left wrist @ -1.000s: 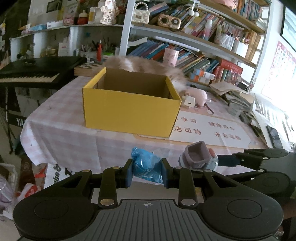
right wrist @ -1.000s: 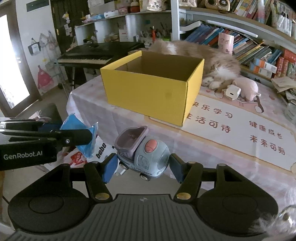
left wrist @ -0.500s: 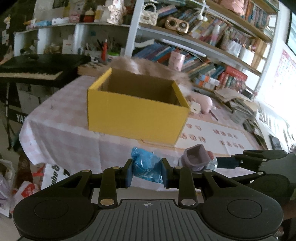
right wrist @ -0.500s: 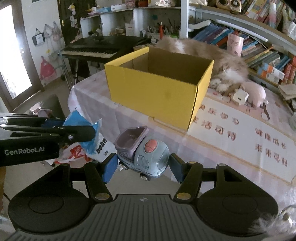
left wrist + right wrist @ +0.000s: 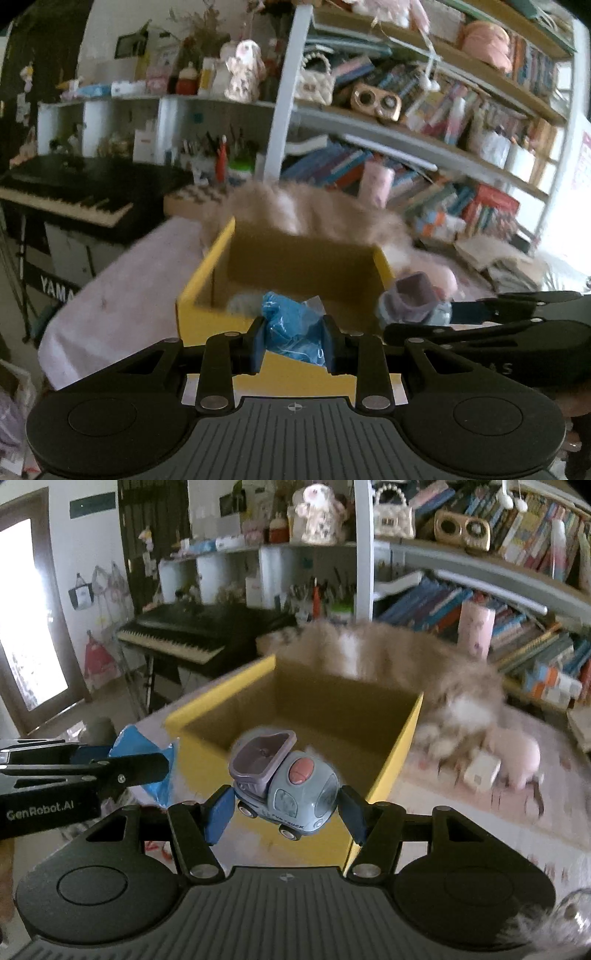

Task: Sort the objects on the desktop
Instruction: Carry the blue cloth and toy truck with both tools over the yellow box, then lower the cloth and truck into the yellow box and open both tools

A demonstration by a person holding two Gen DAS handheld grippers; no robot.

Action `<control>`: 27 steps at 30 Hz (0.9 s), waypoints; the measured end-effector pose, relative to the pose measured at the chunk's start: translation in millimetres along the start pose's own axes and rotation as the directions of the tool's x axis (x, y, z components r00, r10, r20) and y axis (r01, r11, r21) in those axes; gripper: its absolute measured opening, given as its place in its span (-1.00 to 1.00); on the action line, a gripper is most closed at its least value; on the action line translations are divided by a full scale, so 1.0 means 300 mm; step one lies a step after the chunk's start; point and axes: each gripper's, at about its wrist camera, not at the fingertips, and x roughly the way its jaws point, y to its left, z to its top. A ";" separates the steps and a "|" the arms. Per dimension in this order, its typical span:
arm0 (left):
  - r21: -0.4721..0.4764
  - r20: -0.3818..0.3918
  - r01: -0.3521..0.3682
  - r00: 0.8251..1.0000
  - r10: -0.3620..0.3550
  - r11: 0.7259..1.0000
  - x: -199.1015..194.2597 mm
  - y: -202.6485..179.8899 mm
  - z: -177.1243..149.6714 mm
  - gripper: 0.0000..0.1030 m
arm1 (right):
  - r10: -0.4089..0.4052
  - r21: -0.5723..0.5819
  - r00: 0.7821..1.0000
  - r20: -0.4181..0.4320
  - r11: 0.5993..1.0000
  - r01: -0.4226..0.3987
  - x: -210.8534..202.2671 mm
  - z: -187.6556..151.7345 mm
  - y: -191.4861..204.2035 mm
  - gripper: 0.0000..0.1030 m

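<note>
Above the near edge of the yellow cardboard box (image 5: 207,314), left gripper (image 5: 293,345) clamped tight on a crumpled blue plastic packet (image 5: 291,326), both blue pads pressed into its sides. Beside it on the right, right gripper (image 5: 284,808) closed on a small grey-blue toy truck (image 5: 284,779), pads touching its front and rear, purple tipper bed tilted up, wheels clear of any surface. Box open-topped, brown inside, standing on a pink checked tablecloth (image 5: 122,288); contents of the box too blurred to tell. Behind the box, a fluffy tan-and-white cat (image 5: 436,675) lying on the table. Farther left, a black keyboard (image 5: 188,631); behind, crowded bookshelves (image 5: 517,602).
</note>
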 end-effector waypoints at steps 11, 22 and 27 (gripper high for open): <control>0.084 -0.003 -0.075 0.997 0.076 0.994 0.242 -0.019 0.128 -0.44 | -0.006 -0.060 0.999 0.040 0.998 0.008 0.197 0.189 -0.182 0.14; 0.227 -0.153 -0.050 0.984 0.086 0.973 0.475 -0.092 0.112 -0.43 | 0.018 -0.089 1.000 -0.020 0.996 -0.020 0.466 0.282 -0.266 0.15; 0.254 -0.218 -0.041 0.971 0.098 0.966 0.544 -0.096 0.095 -0.43 | 0.035 -0.159 0.993 -0.116 0.986 -0.054 0.591 0.290 -0.266 0.15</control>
